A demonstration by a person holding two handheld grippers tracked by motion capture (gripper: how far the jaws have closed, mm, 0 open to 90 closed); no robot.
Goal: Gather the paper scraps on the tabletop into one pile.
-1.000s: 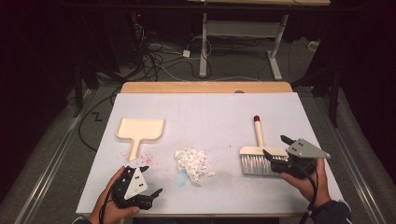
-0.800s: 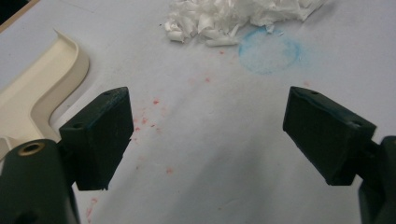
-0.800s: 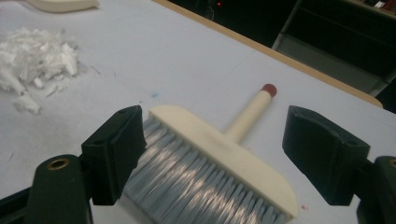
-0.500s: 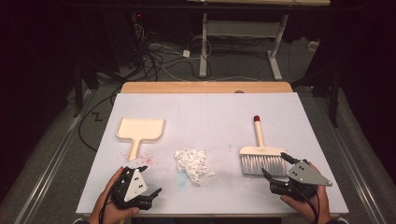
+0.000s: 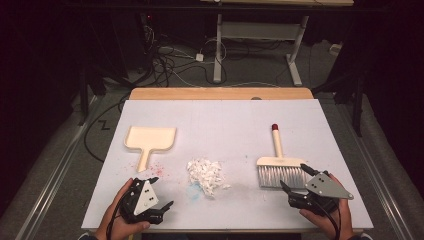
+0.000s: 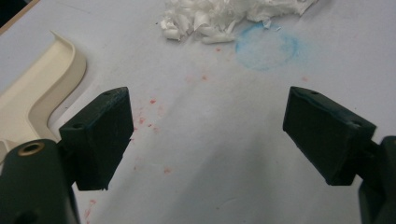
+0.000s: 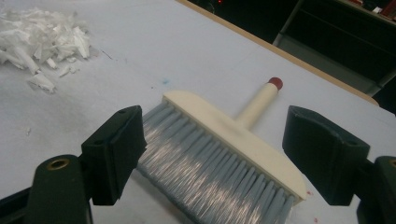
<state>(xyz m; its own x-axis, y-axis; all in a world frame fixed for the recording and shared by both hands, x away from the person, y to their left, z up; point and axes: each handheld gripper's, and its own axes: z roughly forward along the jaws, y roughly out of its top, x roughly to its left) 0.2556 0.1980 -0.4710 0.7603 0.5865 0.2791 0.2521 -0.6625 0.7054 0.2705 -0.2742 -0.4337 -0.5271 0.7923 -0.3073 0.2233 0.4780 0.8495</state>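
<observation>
A cream hand brush (image 5: 278,163) with grey bristles and a red-tipped handle lies flat at the right of the white table, bristles toward the near edge. My right gripper (image 5: 293,176) stands open just in front of the bristles and holds nothing. In the right gripper view the brush (image 7: 232,135) lies just past the wide-apart jaws of that gripper (image 7: 219,145). A pile of white paper shreds (image 5: 205,175) sits in the middle. A cream dustpan (image 5: 150,139) lies at the left. My left gripper (image 5: 161,193) rests open near the front left, over bare table (image 6: 208,135), with the dustpan (image 6: 32,98) to its left.
The white sheet (image 5: 225,120) covers the table, with a wooden strip along its far edge. Red specks and a faint blue ring (image 6: 267,44) stain the surface near the shreds (image 6: 233,16). Beyond the table, cables and desk legs stand on the dark floor.
My right gripper has drawn back from the right end of the brush toward the near edge. The brush, the shreds, the dustpan and my left gripper have stayed put.
</observation>
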